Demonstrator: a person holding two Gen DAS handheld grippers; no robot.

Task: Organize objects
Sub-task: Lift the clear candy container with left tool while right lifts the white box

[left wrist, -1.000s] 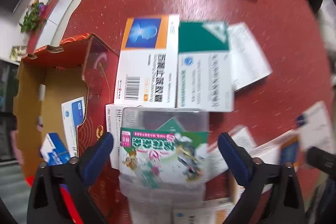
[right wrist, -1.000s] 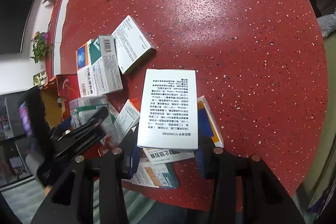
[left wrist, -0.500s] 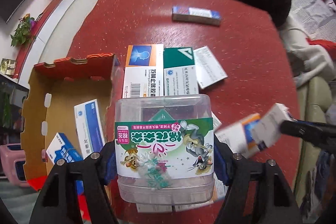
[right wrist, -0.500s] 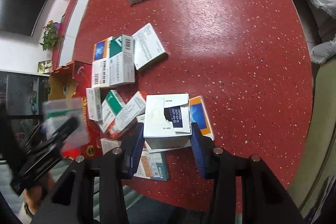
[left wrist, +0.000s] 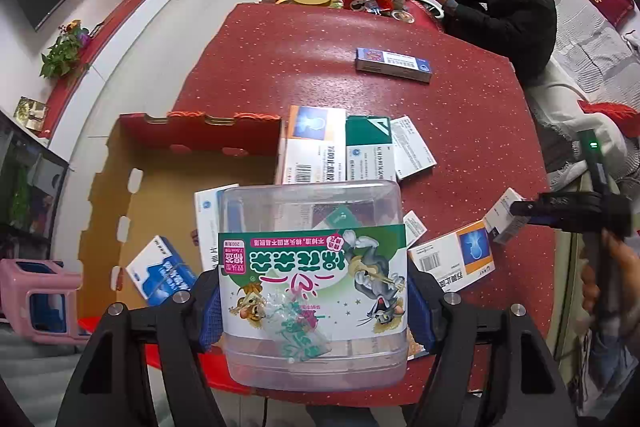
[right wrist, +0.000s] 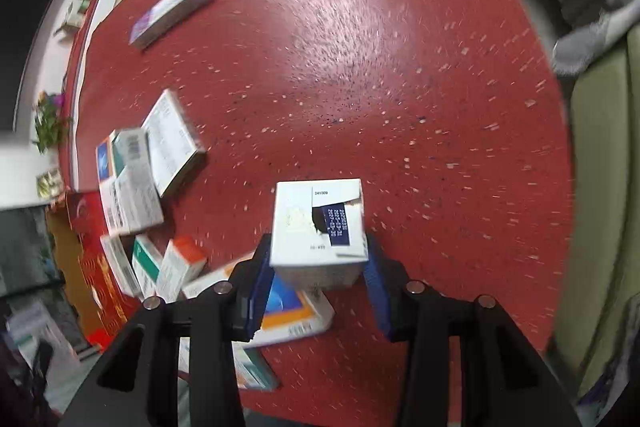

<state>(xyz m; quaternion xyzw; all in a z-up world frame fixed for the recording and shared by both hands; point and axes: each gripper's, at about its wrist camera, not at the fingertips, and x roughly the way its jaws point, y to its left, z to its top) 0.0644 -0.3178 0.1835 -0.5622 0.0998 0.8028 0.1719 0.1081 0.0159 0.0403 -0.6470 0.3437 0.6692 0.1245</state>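
Observation:
My left gripper [left wrist: 312,303] is shut on a clear plastic tub [left wrist: 312,259] with a green cartoon label, held up over the near edge of the red table [left wrist: 320,43]. To its left stands an open cardboard box [left wrist: 160,183] with blue-and-white packets [left wrist: 160,271] inside. My right gripper [right wrist: 318,267] is shut on a small white carton [right wrist: 318,223], end-on to the camera and lifted above the table. The left wrist view shows that same carton [left wrist: 502,215] at the far right. Several medicine boxes [left wrist: 352,147] lie flat beyond the tub.
A long blue box [left wrist: 394,65] lies alone at the table's far side. An orange-and-blue box [left wrist: 456,255] sits under the right gripper. A person [left wrist: 508,7] sits at the far right corner. A pink stool [left wrist: 36,299] stands left of the cardboard box.
My left gripper has closed on the tub and lifted it high off the table. My right gripper has raised its white carton and tipped it end-on, drifting over the table.

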